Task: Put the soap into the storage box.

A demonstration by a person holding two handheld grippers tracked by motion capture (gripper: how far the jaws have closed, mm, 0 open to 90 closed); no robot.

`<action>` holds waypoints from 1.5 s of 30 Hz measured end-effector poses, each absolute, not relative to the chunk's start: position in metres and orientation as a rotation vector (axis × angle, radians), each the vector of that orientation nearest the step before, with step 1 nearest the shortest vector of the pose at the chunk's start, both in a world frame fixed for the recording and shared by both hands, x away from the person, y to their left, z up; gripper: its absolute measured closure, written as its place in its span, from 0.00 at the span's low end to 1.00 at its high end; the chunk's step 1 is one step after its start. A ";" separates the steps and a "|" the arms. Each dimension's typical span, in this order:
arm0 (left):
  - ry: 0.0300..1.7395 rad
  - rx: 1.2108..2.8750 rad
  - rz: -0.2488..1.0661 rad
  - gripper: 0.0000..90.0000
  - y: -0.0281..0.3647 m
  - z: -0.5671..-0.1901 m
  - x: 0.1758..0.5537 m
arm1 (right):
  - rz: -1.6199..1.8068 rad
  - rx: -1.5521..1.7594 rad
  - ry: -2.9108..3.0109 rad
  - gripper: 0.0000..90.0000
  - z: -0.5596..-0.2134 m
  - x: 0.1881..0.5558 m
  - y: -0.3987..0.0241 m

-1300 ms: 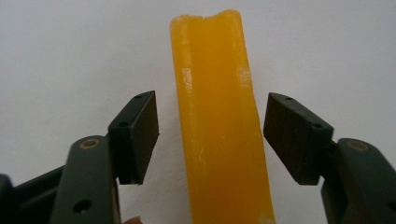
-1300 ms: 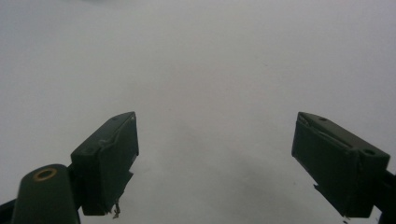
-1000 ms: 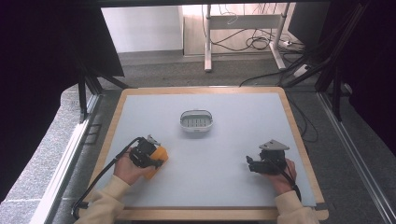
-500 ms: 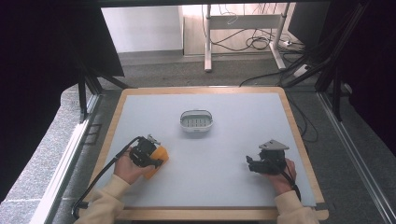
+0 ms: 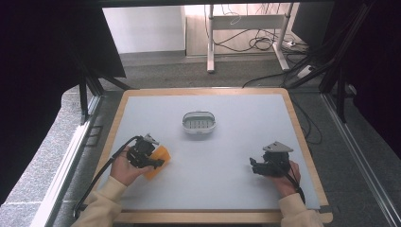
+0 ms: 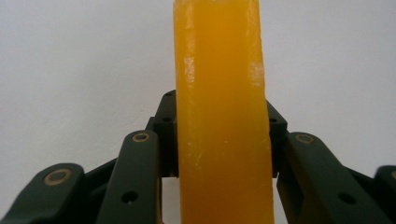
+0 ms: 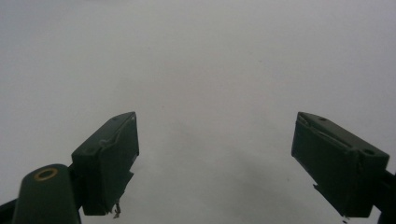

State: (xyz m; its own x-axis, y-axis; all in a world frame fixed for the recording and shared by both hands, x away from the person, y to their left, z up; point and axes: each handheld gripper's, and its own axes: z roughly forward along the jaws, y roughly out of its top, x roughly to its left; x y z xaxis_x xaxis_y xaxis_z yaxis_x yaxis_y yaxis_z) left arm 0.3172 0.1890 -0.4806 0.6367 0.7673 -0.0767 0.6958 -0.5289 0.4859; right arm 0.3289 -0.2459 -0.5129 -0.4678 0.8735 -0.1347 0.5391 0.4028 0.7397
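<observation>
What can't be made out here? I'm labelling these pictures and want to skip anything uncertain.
- Orange block: its far and near ends are cut off by the top and bottom edges of the left gripper view; in the high view the left gripper covers part of it.
- White slotted dish: too small in the high view to tell whether anything lies in it.
- Right gripper: jaws apart over bare table; blurred surface, no detail.

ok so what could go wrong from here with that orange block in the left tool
1. The left tool pinches the orange block on its narrow sides, with much of it jutting past the jaws, so it may twist or slip if swung quickly.
2. The small white basket sits unsupported mid-table; a hard drop could shove it.
3. The right tool is open and far off, so it cannot steady anything.
</observation>
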 end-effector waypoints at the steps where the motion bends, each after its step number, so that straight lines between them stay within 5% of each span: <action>1: 1.142 2.381 0.200 0.69 0.190 -0.480 0.317 | 0.862 1.201 2.151 0.17 -0.513 0.329 -0.246; 45: 0.984 2.322 0.204 0.69 0.184 -0.448 0.318 | 0.874 1.192 2.148 0.17 -0.511 0.326 -0.244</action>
